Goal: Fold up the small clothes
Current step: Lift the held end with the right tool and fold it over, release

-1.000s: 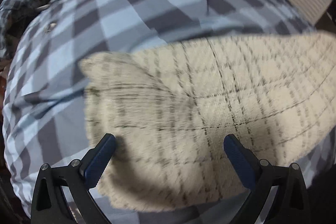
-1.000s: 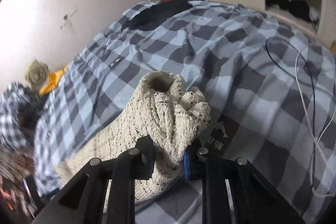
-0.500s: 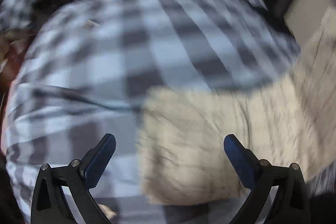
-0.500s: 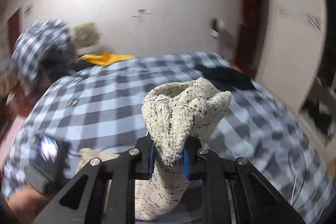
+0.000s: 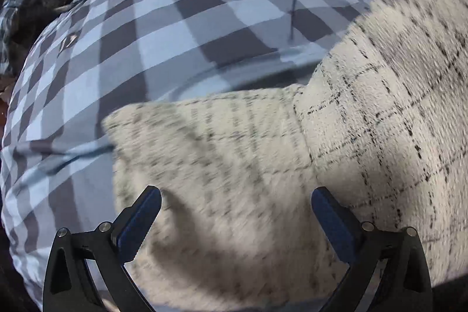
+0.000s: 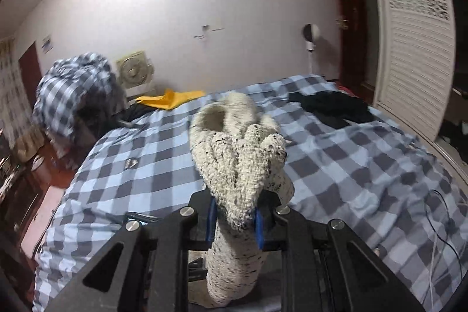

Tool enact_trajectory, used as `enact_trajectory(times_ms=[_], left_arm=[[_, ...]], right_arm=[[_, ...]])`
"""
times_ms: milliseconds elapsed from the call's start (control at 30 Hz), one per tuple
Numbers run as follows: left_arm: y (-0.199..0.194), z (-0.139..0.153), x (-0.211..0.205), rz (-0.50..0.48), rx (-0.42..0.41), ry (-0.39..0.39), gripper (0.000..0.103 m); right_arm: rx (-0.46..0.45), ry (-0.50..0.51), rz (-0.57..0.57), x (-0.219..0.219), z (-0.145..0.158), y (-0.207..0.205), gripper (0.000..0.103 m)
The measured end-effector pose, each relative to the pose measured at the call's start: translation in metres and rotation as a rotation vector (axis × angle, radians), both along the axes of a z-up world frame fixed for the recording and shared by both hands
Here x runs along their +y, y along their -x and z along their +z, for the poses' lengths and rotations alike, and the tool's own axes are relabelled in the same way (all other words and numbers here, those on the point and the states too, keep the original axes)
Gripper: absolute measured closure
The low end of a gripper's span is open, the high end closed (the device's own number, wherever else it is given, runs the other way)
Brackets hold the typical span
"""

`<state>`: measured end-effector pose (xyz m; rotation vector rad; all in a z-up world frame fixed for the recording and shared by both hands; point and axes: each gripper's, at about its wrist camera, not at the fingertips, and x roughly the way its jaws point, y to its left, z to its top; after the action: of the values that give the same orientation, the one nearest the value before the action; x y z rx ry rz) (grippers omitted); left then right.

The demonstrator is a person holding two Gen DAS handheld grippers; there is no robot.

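Note:
A cream fleece garment (image 5: 365, 113) with a thin dark grid pattern lies partly on the blue checked bed cover (image 5: 152, 28). Its right side rises up out of the left wrist view; a lower part (image 5: 222, 154) lies flat. My left gripper (image 5: 234, 212) is open and empty, just above the flat part. My right gripper (image 6: 234, 218) is shut on a bunched edge of the garment (image 6: 239, 154) and holds it up above the bed (image 6: 365, 171).
A yellow cloth (image 6: 172, 100) and a fan (image 6: 134, 72) sit at the bed's far end. A black garment (image 6: 330, 107) lies at the far right. A checked bundle (image 6: 73, 89) is at the left. White cables (image 6: 444, 224) lie on the right. A louvred wardrobe door (image 6: 415, 48) stands right.
My right gripper has lifted the bunched garment higher, tilting from looking down at the bed to looking across the room. The left gripper stayed open and swung over the garment.

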<state>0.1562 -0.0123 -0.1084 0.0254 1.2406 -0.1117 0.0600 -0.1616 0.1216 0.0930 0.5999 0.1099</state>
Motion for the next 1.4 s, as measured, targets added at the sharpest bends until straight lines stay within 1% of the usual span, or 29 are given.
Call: enact_trajectory(times_ms=[67,100,167,233,267,300,367,433,467,500,533,567,633,667,733,767,800,867,900,933,1000,1067,1167,1233,1267,1300,1333,1367,1400], left_arm=[[0.000,-0.008,-0.012,-0.020,0.024,0.013,0.000],[-0.002,-0.014,-0.019,-0.036,0.045,0.006,0.000],[-0.004,-0.017,-0.022,-0.058,0.059,-0.016,0.000],[-0.006,-0.014,-0.013,-0.073,0.093,0.001,0.000],[-0.008,-0.012,-0.008,-0.064,0.104,0.013,0.000],[-0.009,-0.004,0.005,-0.034,0.100,0.037,0.000],[-0.009,0.015,0.029,0.054,0.042,0.093,0.000],[-0.009,0.032,0.047,0.144,-0.044,0.128,0.000],[-0.012,0.034,0.049,0.157,-0.065,0.135,0.000],[-0.014,0.033,0.043,0.144,-0.076,0.133,0.000],[-0.014,0.030,0.033,0.118,-0.068,0.116,0.000],[-0.015,0.020,0.011,0.042,-0.047,0.062,0.000],[-0.007,0.002,-0.027,-0.108,-0.037,-0.056,0.001],[-0.001,-0.003,-0.043,-0.150,-0.059,-0.069,0.001],[-0.001,-0.007,-0.050,-0.177,-0.046,-0.096,0.001],[-0.002,-0.006,-0.048,-0.188,-0.033,-0.091,0.001],[-0.007,-0.004,-0.042,-0.187,-0.015,-0.066,0.001],[-0.013,0.002,-0.019,-0.130,0.021,-0.005,0.001],[-0.016,0.008,-0.003,-0.082,0.028,0.013,0.001],[-0.018,0.016,0.013,-0.033,0.018,0.015,0.001],[-0.021,0.036,0.048,0.052,-0.030,0.005,0.000],[-0.020,0.055,0.085,0.140,-0.070,0.042,0.000],[-0.007,0.084,0.152,0.306,-0.144,0.150,0.000],[0.001,0.096,0.181,0.374,-0.183,0.166,0.000],[0.006,0.099,0.195,0.407,-0.202,0.154,0.000],[0.010,0.103,0.207,0.442,-0.222,0.130,0.000],[0.013,0.107,0.216,0.472,-0.240,0.105,0.000],[0.018,0.109,0.226,0.508,-0.259,0.079,0.000],[0.022,0.110,0.236,0.553,-0.279,0.054,0.000]], right_arm=[[0.015,0.001,-0.012,-0.003,-0.004,0.000,0.087],[0.028,0.004,-0.015,-0.005,-0.007,-0.002,0.087],[0.050,0.001,-0.014,-0.002,-0.011,-0.006,0.087],[0.062,0.016,-0.007,0.004,-0.015,-0.008,0.087],[0.054,0.022,-0.003,0.007,-0.014,-0.006,0.087],[0.042,0.033,0.007,0.012,-0.011,-0.003,0.087],[0.023,0.055,0.012,0.015,-0.005,0.000,0.087],[0.020,0.049,0.020,0.017,0.002,0.002,0.087],[0.022,0.046,0.017,0.015,0.001,0.000,0.087],[0.023,0.040,0.019,0.015,0.002,0.001,0.087],[0.025,0.038,0.025,0.016,0.003,0.002,0.087],[0.024,0.042,0.029,0.016,0.001,0.002,0.087],[0.014,0.057,0.045,0.022,0.001,0.005,0.087],[0.012,0.061,0.051,0.023,0.000,0.005,0.087],[0.042,0.065,0.067,0.028,-0.006,0.001,0.087],[0.060,0.071,0.062,0.030,-0.012,-0.002,0.087],[0.065,0.085,0.059,0.033,-0.017,-0.003,0.087],[0.042,0.107,0.052,0.035,-0.019,0.001,0.087],[0.021,0.131,0.049,0.037,-0.017,0.003,0.087],[0.014,0.145,0.049,0.039,-0.015,0.004,0.087],[0.010,0.186,0.080,0.051,-0.011,0.004,0.087],[0.016,0.209,0.120,0.064,-0.013,0.003,0.087],[0.025,0.235,0.210,0.097,-0.022,0.006,0.086],[0.035,0.263,0.284,0.129,-0.038,0.007,0.085],[0.061,0.266,0.324,0.146,-0.052,0.004,0.085],[0.108,0.246,0.356,0.158,-0.066,-0.001,0.084],[0.169,0.207,0.388,0.168,-0.083,-0.008,0.079],[0.228,0.156,0.409,0.174,-0.097,-0.016,0.078],[0.305,0.083,0.429,0.177,-0.116,-0.027,0.076]])
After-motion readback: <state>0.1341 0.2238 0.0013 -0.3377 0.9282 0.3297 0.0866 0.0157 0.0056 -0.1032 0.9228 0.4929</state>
